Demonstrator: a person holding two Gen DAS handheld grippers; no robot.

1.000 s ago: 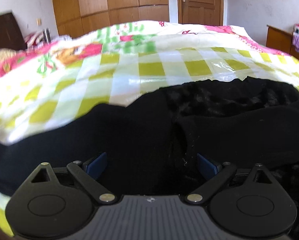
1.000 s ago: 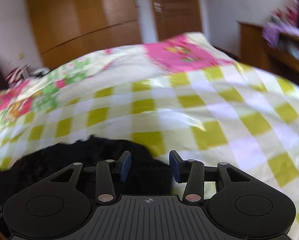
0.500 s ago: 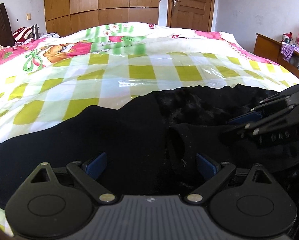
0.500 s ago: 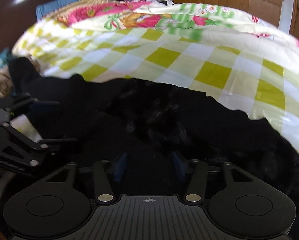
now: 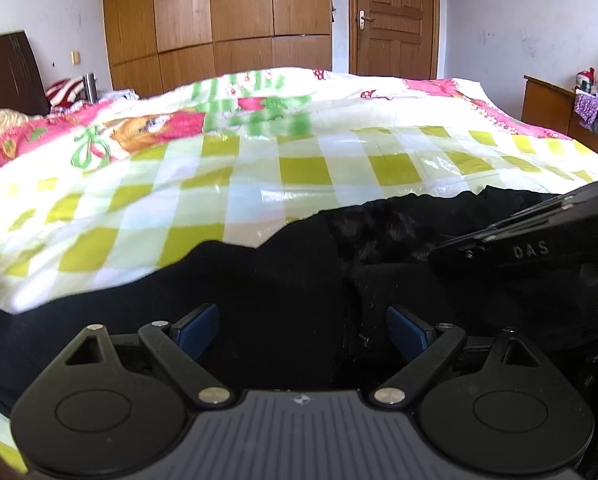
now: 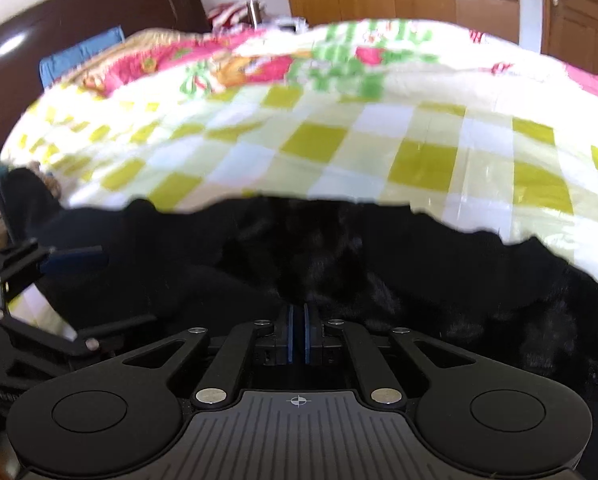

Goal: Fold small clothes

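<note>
The right gripper (image 6: 297,336) is now being seen swung down and pinched shut on the black garment (image 6: 339,264) on the checkered bedspread (image 6: 339,148), the left gripper (image 5: 302,330) being held wide over it, so a fold-over lift is probably being lined up next.

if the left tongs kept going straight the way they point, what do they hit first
Most likely the black garment: it fills the space between and just ahead of the open left tongs. Depth is hard to judge; the checkered bedcover lies beyond.

The right gripper (image 6: 297,334), a second ago half open at the black garment's (image 6: 339,256) far edge over the bed, now sits over it, pads together, perhaps pinching cloth.
</note>
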